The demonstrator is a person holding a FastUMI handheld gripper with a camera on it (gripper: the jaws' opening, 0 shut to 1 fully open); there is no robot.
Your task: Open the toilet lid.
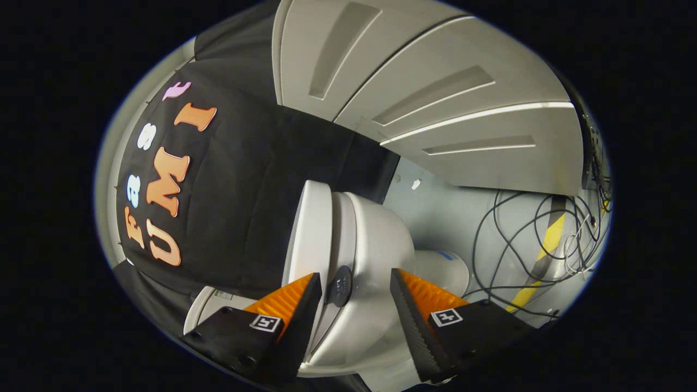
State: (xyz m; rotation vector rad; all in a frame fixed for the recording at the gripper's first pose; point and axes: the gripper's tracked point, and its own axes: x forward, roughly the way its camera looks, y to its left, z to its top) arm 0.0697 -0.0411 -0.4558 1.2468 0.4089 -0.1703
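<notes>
The white toilet appears tipped sideways in the gripper view. Its lid (311, 228) is the flat white slab nearest the black cloth, lying close against the seat (343, 234) with a thin dark gap between them. The rounded bowl (384, 245) bulges out on the other side. A small black round knob (340, 286) sits at the front edge, by the lid and seat. My gripper (354, 273) is open, and the toilet's front edge lies between its fingers. One finger (297, 310) is on the lid's outer side, the other finger (405, 310) is beside the bowl. Whether either touches the toilet is unclear.
The booth's black cloth wall (245, 190) hangs right behind the lid side. Beyond the bowl is the toilet's white base (444, 269), then a tangle of black cables (523, 239) and a yellow-and-black strip (547, 245) on the pale floor. Large white panels (435, 81) rise farther off.
</notes>
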